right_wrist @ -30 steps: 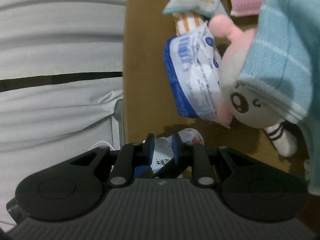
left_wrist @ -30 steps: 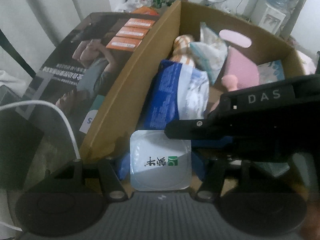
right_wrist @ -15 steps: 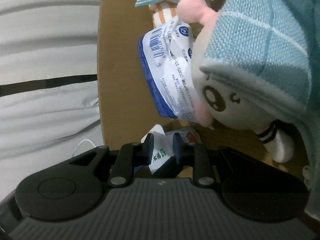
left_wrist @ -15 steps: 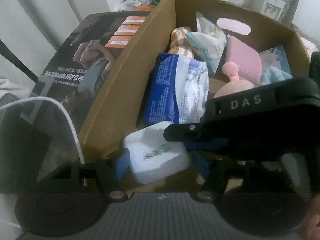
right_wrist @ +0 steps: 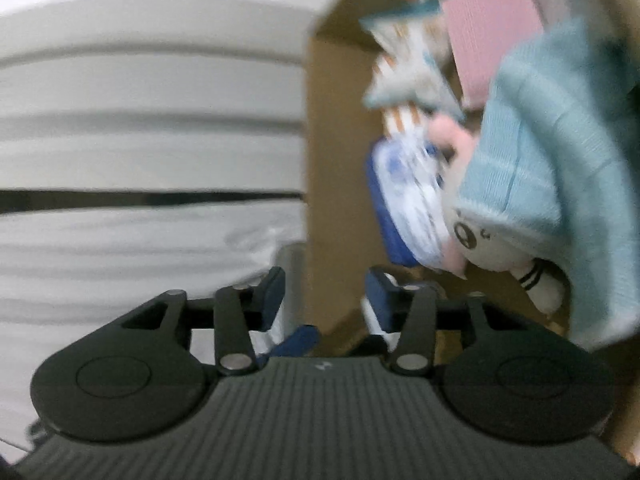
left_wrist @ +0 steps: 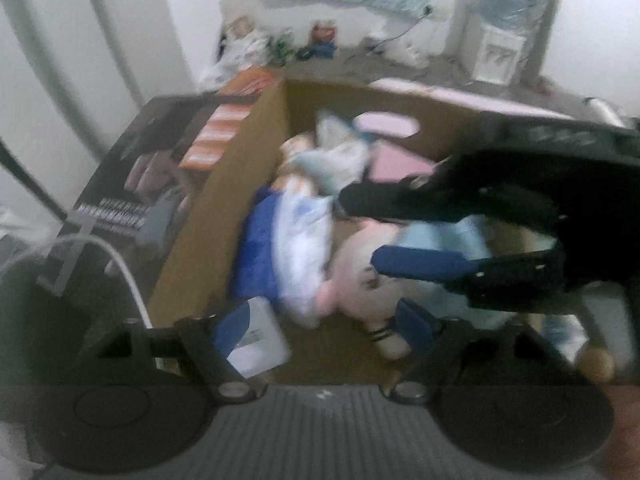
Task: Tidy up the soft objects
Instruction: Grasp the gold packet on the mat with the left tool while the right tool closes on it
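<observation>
My left tongs [left_wrist: 324, 322] are opening, empty, above the white pack [left_wrist: 258, 340] in the box [left_wrist: 208, 216]. My right tongs [right_wrist: 326, 294] are opening, holding nothing, beside the plush toy [right_wrist: 532, 184].

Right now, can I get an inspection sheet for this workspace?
Surface: cardboard box, open top.
Job's things: plush in blue cloth, blue-white pack, white wipes pack, pink cushion, all inside the box.
Clutter: printed carton beside the box.
Grippers: left gripper and right gripper, jaws opening, nothing gripped.
Cables: white cable at left.
Surroundings: water dispenser, floor items; blurred.
</observation>
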Demonstrator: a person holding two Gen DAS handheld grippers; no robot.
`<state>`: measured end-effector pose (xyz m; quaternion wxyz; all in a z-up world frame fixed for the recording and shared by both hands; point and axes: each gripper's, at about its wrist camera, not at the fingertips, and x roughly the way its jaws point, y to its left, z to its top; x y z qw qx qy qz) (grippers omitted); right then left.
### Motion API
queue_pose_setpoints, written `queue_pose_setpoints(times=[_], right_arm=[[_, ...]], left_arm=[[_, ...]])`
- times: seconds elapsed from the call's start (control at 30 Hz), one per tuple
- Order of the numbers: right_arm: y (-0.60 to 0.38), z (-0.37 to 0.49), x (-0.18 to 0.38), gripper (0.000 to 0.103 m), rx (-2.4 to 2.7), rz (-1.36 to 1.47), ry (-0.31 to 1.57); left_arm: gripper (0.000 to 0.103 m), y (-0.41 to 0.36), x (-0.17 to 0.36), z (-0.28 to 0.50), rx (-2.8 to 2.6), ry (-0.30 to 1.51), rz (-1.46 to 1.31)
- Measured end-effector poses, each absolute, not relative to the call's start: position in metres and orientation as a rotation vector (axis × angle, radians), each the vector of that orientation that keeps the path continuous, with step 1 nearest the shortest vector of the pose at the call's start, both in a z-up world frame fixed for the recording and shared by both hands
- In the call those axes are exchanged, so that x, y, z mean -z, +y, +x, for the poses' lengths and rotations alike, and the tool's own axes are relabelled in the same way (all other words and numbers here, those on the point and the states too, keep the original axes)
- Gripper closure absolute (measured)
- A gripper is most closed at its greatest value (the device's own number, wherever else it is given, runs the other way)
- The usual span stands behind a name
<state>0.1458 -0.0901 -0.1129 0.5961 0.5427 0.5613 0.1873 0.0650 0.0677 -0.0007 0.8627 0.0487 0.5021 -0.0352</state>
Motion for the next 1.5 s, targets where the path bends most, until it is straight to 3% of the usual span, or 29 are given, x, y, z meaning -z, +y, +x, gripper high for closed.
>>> queue_pose_setpoints(times=[0.4,0.53,0.67,0.8,1.1,1.5], right_arm=[[-0.305,0.028,0.034,0.052,-0.034,1.304,1.071],[-0.37,-0.039,0.028,0.046,0.21,1.28,1.082],[-0.407,-0.093,0.047,0.046,0.458,1.243,1.206],[-0.417,-0.12,0.076,0.046,0.549,1.255,1.286],[-0.437,-0.121,0.117,0.047,0.519,1.273,1.359],[-0.442,-0.098,0.135,0.05,0.425,1.248,1.389]], left_arm=[[0.021,-0.097,-0.022,0.023,0.44,0.99,0.191],[0.021,-0.16,0.003,0.0,0.604,1.057,0.257],[0.023,-0.215,0.048,-0.023,0.738,1.14,0.324],[0.03,-0.254,0.091,-0.039,0.811,1.193,0.412],[0.031,-0.291,0.132,-0.042,0.821,1.271,0.424],[0.033,-0.29,0.135,-0.042,0.768,1.309,0.34]])
